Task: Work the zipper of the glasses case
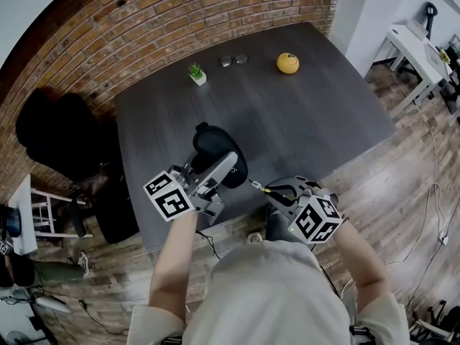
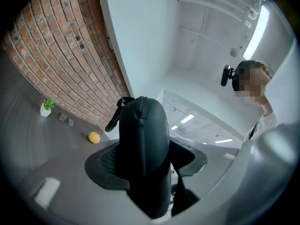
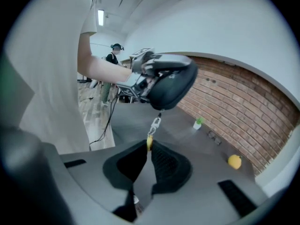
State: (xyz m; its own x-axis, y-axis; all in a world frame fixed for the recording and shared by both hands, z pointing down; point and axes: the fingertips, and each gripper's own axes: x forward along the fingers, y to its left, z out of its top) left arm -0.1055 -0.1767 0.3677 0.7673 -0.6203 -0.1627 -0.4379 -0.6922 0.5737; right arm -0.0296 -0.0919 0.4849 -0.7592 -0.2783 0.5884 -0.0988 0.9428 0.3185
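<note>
A black oval glasses case (image 1: 215, 148) hangs over the near edge of the dark table (image 1: 309, 121). My left gripper (image 1: 221, 169) is shut on it, and in the left gripper view the case (image 2: 143, 139) stands upright between the two pads, filling the gap. A short metal clasp with a yellow zipper pull (image 3: 150, 138) hangs from the case (image 3: 172, 84). My right gripper (image 3: 149, 150) is shut on that pull, just right of the case in the head view, where the pull (image 1: 256, 186) bridges the case and the right gripper (image 1: 273, 191).
At the table's far side sit a yellow fruit (image 1: 287, 63), a small potted plant (image 1: 196, 73) and a pair of small grey objects (image 1: 233, 60). A black chair (image 1: 61, 135) stands at the left. A white desk (image 1: 417, 45) is at the far right, cables on the wooden floor.
</note>
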